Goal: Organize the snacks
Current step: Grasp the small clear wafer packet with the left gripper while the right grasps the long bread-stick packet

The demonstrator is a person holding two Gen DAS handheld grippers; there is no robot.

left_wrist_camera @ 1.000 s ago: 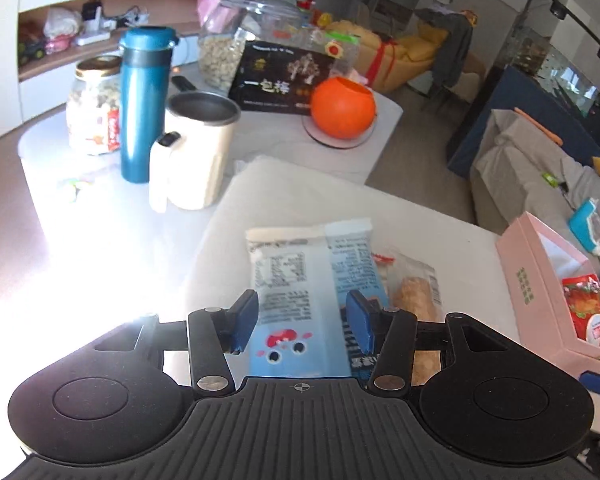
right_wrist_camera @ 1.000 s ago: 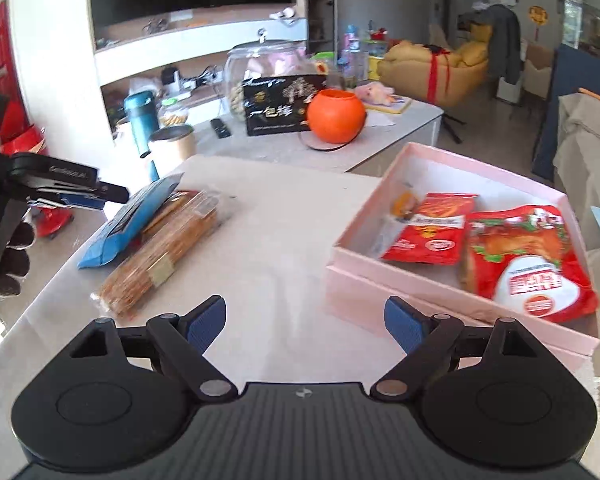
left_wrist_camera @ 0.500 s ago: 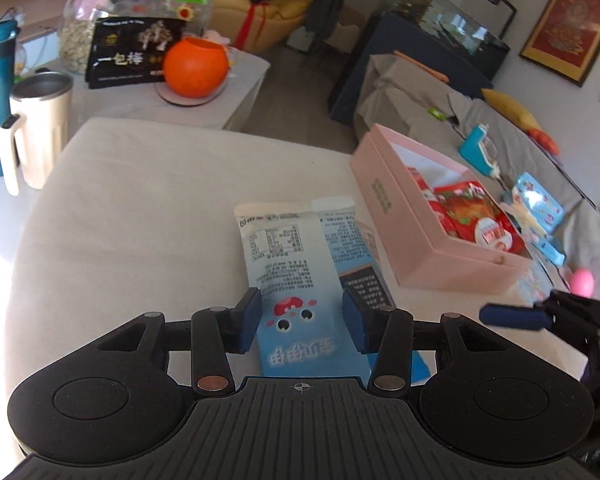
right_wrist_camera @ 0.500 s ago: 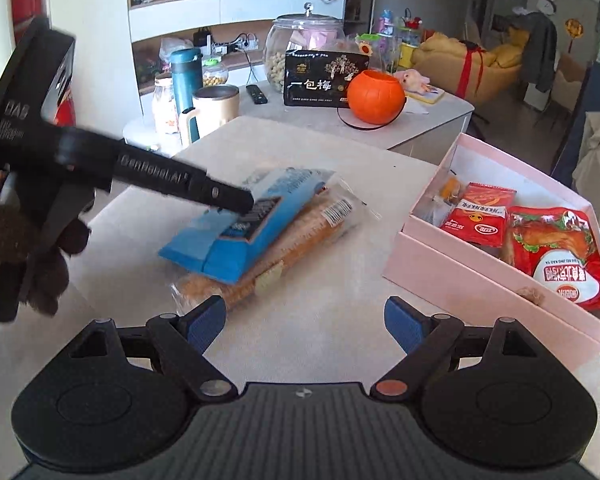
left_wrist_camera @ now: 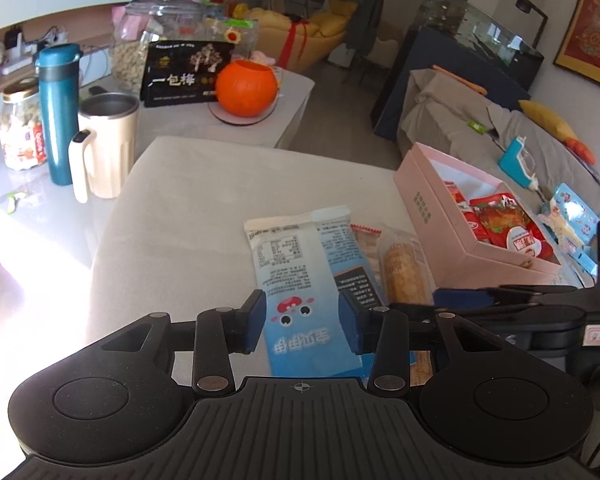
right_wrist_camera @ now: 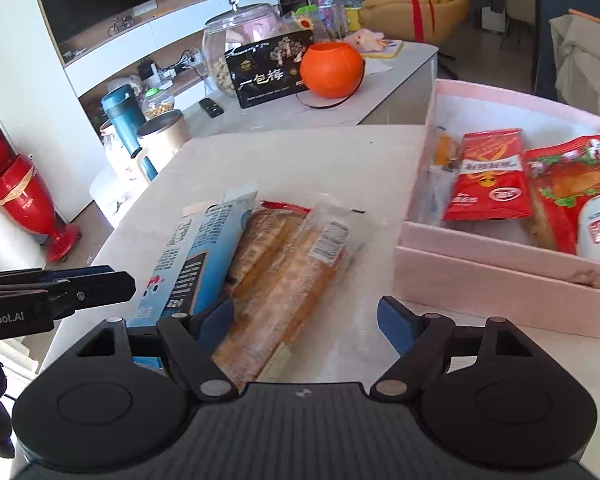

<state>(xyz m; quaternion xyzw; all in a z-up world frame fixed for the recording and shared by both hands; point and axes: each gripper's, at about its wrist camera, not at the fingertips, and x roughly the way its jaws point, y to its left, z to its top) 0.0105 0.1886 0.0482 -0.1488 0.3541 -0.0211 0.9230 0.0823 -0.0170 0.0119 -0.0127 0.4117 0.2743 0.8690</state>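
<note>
My left gripper (left_wrist_camera: 302, 322) is shut on a blue snack packet (left_wrist_camera: 300, 276), gripping its near end just above the table. The packet also shows in the right wrist view (right_wrist_camera: 195, 256), with the left gripper's fingers (right_wrist_camera: 79, 288) at its edge. A clear-wrapped biscuit pack (right_wrist_camera: 283, 276) lies beside and partly under the blue packet, also seen in the left wrist view (left_wrist_camera: 402, 272). My right gripper (right_wrist_camera: 306, 324) is open, its jaws straddling the biscuit pack's near end. A pink box (right_wrist_camera: 500, 272) on the right holds red snack packets (right_wrist_camera: 488, 176).
A beige mug (left_wrist_camera: 107, 148), blue flask (left_wrist_camera: 57, 112) and jar (left_wrist_camera: 19, 136) stand at the far left. An orange pumpkin bowl (left_wrist_camera: 245, 88), a black box (left_wrist_camera: 183, 76) and a glass jar (left_wrist_camera: 155, 40) sit on the table behind. A sofa with clutter lies beyond the pink box (left_wrist_camera: 440, 208).
The right gripper has moved forward and down over the biscuit pack. The left gripper, still holding the blue packet, has shifted slightly; the view has swung back toward the left.
</note>
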